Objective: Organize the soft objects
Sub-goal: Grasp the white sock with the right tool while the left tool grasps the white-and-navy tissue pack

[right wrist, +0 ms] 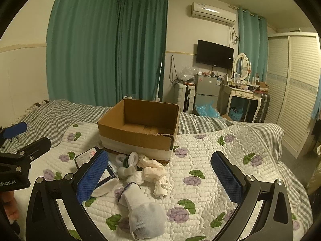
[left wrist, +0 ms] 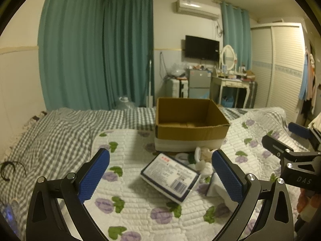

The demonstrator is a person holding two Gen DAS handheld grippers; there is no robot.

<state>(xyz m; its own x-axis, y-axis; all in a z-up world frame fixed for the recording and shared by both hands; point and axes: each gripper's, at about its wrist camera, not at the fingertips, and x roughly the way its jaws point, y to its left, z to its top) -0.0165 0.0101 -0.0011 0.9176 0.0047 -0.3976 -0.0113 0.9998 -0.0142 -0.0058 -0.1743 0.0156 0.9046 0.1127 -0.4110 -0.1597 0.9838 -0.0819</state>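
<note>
An open empty cardboard box (left wrist: 190,124) (right wrist: 140,128) stands on the flowered quilt. In front of it lie a wrapped tissue pack (left wrist: 170,176) (right wrist: 86,156), a white sock (right wrist: 140,208), a cream cloth bundle (right wrist: 156,170) and small white rolled items (right wrist: 128,164) (left wrist: 202,158). My left gripper (left wrist: 160,176) is open above the tissue pack. My right gripper (right wrist: 158,178) is open above the sock and the cloth. Each gripper shows at the edge of the other's view: the right one (left wrist: 289,152), the left one (right wrist: 22,150).
The bed has a grey checked sheet (left wrist: 60,128) to the left and behind the quilt (right wrist: 210,160). A dark hair band (left wrist: 8,170) lies on the sheet. Beyond the bed stand a fridge (right wrist: 206,88), a dressing table (right wrist: 242,94) and a wardrobe (right wrist: 291,84).
</note>
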